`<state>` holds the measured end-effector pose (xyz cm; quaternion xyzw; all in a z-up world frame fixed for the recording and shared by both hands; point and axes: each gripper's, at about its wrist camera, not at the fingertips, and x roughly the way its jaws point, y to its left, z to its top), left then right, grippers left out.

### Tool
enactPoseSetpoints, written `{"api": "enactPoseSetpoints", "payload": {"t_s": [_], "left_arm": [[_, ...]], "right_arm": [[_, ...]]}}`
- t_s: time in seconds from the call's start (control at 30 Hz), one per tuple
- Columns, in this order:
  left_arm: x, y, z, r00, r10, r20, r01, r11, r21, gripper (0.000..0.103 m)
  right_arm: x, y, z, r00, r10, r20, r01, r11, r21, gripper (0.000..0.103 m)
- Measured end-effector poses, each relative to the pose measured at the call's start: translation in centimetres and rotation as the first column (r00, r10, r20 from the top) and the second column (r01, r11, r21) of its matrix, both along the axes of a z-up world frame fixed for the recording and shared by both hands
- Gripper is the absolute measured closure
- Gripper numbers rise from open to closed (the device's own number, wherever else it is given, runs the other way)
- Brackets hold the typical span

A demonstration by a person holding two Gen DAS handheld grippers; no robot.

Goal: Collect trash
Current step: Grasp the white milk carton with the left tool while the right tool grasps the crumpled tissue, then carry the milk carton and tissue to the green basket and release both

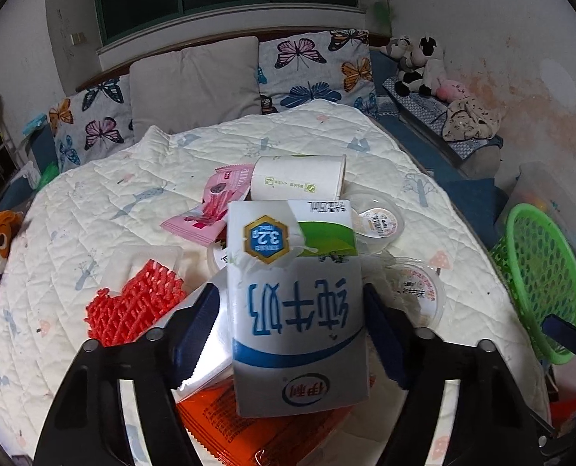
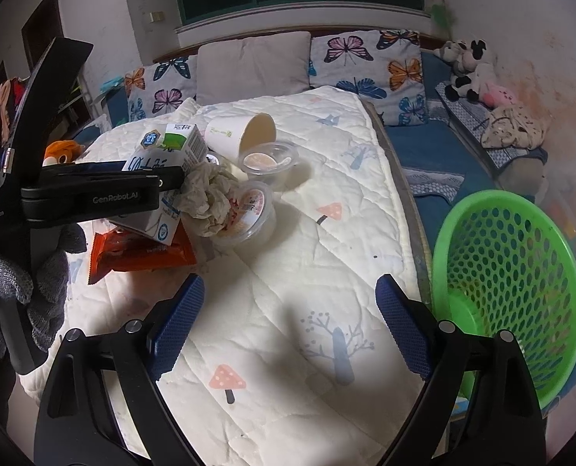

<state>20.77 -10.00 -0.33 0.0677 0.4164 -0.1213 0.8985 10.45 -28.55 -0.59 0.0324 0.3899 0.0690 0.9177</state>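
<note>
Left gripper is set astride the milk carton atop the litter pile on the quilt — pads apparently touching its sides. Pickup is under way; next, a lift toward the green basket is called for — right gripper spread, empty.

White milk carton with blue characters, a blue curved band, a green panel and a gold-edged blue hexagon badge; pink wrapper; orange-red wrapper; red mesh sleeve; white paper cup with small green marks; clear plastic cups with pink-printed lids; greyish crumpled tissue. Cream quilted blanket printed with pale blue trees and pink mushrooms; bright green perforated basket; blue gripper pads on black frames; grey knitted glove. Pillows with purple, orange and blue butterflies; plain beige cushion; black-and-white plush toys.
</note>
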Motion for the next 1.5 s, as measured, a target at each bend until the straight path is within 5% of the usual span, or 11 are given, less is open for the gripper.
{"api": "enactPoseSetpoints", "payload": {"t_s": [0.83,1.23,1.5], "left_arm": [[-2.8,5.9,4.9,0.996,0.037,0.081,-0.023,0.985,-0.172,0.04],[-3.0,8.6,5.4,0.993,0.074,0.095,-0.055,0.981,-0.187,0.04],[-3.4,9.0,5.1,0.993,0.071,0.091,-0.053,0.981,-0.188,0.04]], "right_arm": [[3.0,5.0,1.2,0.991,0.13,0.03,-0.129,0.991,-0.02,0.022],[8.1,8.6,-0.7,0.984,0.171,-0.045,-0.172,0.985,-0.013,0.034],[8.6,9.0,-1.8,0.984,0.166,-0.068,-0.165,0.986,0.012,0.055]]}}
